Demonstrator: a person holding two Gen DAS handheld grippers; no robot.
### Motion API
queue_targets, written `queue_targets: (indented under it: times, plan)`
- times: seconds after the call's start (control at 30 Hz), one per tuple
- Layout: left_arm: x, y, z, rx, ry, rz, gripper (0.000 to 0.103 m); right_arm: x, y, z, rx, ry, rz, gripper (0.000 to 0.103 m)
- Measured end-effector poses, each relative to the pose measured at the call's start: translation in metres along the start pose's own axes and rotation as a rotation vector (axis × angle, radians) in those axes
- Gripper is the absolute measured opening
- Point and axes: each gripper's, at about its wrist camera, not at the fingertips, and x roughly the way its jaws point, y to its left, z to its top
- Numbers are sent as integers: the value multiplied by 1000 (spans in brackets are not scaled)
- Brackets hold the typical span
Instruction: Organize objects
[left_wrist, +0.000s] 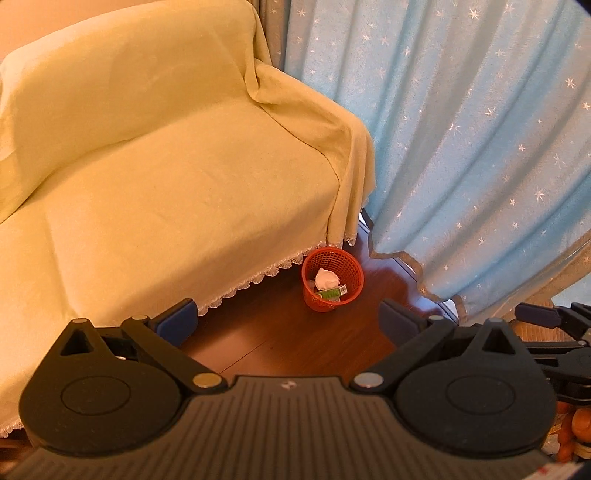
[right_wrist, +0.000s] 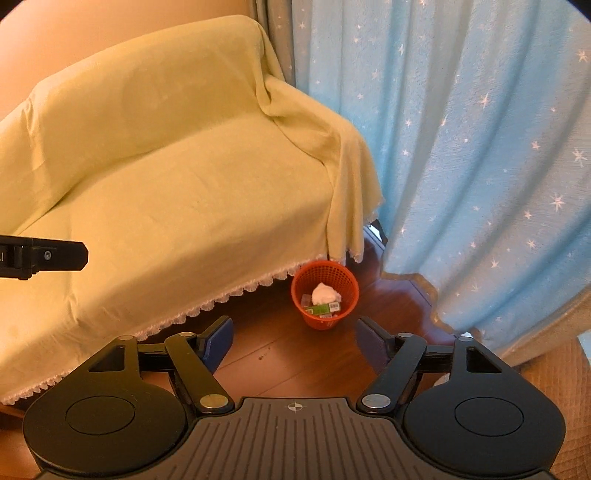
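Both claws are held apart and empty: the left gripper (left_wrist: 288, 325) and the right gripper (right_wrist: 293, 341). Ahead of each, on the wooden floor (right_wrist: 295, 365), the orange basket (right_wrist: 325, 299) stands beside the covered sofa (right_wrist: 177, 192), with a white wad (right_wrist: 325, 293) and green box (right_wrist: 323, 309) inside. No loose items are visible; the surroundings should be scanned before any grasp is attempted.

Sofa (left_wrist: 166, 177) under pale yellow lace-edged cover, 10 o'clock. Light blue star-patterned curtain (left_wrist: 480, 147) with grey border, 2 o'clock, reaching the floor. Dark reddish wood plank floor (left_wrist: 295, 343), 6 o'clock. Peach wall (right_wrist: 110, 33), 11 o'clock. Warm, soft lighting.
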Motion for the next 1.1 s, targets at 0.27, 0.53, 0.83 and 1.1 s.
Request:
queue_targets:
  times: [0.27, 0.53, 0.83, 1.1]
  plan:
    - [-35, -10, -10, -28, -50, 68, 102, -26, -9, -3, -53, -46, 31, 82]
    - [-56, -34, -18, -63, -75, 102, 102, -49, -25, -10, -85, -66, 73, 83]
    - [-70, -46, -34, -109, -79, 142, 102, -65, -41, -23, -132, -64, 110, 83]
    - [-71, -43, -35, -38, -66, 113, 102, -76, -37, -20, -63, -79, 51, 83]
